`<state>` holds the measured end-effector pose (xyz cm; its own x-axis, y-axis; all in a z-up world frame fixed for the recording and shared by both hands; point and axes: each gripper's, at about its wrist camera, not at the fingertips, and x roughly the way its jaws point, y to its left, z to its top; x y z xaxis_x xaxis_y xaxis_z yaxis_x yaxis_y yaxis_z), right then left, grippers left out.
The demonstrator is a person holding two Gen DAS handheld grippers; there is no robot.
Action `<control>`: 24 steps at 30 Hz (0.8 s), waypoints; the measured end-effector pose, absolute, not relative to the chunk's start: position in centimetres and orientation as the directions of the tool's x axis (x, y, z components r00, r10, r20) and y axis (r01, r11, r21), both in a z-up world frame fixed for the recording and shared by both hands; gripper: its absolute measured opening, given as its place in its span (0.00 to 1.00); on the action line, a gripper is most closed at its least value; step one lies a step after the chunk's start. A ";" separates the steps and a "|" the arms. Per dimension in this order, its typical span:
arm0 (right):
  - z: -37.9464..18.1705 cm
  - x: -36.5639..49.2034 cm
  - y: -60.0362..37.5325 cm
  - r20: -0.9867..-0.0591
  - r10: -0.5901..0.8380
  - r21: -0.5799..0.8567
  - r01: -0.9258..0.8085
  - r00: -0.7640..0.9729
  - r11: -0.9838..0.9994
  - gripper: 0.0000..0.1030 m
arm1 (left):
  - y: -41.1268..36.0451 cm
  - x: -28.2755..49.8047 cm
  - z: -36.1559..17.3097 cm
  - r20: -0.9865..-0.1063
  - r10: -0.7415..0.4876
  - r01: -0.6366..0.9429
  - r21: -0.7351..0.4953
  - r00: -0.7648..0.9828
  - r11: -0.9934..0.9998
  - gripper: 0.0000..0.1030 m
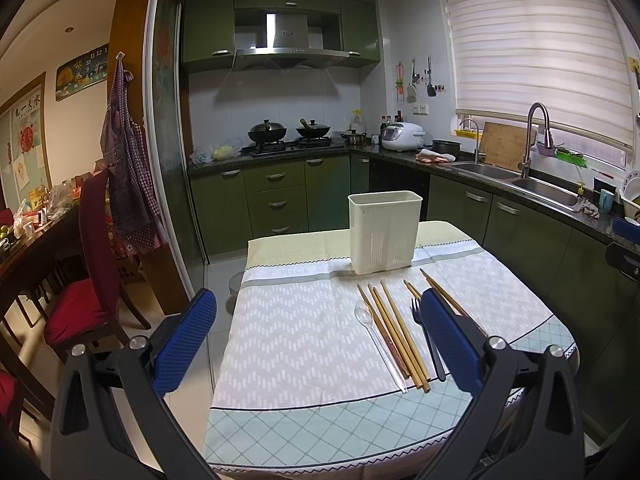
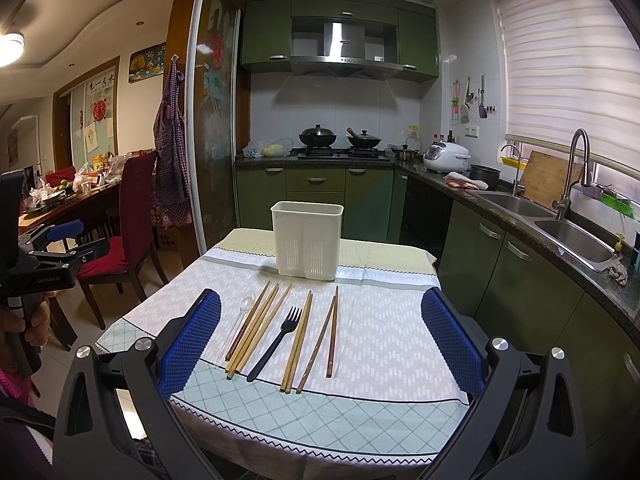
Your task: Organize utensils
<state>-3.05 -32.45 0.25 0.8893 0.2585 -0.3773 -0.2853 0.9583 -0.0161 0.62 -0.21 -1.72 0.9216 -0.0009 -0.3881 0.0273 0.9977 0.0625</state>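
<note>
Utensils are lying in a loose row on the tablecloth (image 2: 380, 320), handles toward the near edge. Nearest the cameras, the left gripper (image 1: 318, 334) is hovering with its blue pads spread wide and holding nothing, and the right gripper (image 2: 320, 338) is hanging over the same cloth, likewise wide apart and empty. Between the right gripper's pads, a clear plastic spoon (image 2: 245, 305) is sitting at the left end of the row, just beside a bundle of wooden chopsticks (image 2: 256, 326). A black fork (image 2: 276, 342) is resting to their right, then more chopsticks (image 2: 298, 346), with a dark-tipped pair (image 2: 331, 330) lying slightly apart at the right end. Beyond the row, a white holder (image 2: 306, 240) is standing upright on the cloth, apart from the utensils. Farther back, green cabinets (image 2: 316, 196) are lining the kitchen wall.
</note>
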 end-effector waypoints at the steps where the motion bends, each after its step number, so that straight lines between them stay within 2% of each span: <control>1: 0.3 -3.0 -32.5 -0.377 0.259 -0.016 -0.286 0.889 0.958 0.96 | -0.2 0.6 -1.7 -0.389 -0.001 0.028 0.062 0.921 0.998 0.94; 18: -0.9 -2.3 -31.8 -0.387 0.259 -0.011 -0.285 0.885 0.958 0.96 | -1.0 0.8 -3.3 -0.405 -0.002 0.031 0.064 0.914 0.997 0.94; 21: -1.0 -1.9 -31.5 -0.402 0.253 -0.012 -0.281 0.880 0.960 0.96 | -1.0 1.8 -3.3 -0.432 -0.004 0.034 0.062 0.902 0.997 0.94; 24: -1.5 0.6 -32.0 -0.457 0.263 0.025 -0.283 0.850 0.959 0.96 | -1.0 4.2 -3.9 -0.502 -0.003 0.030 0.047 0.865 0.998 0.94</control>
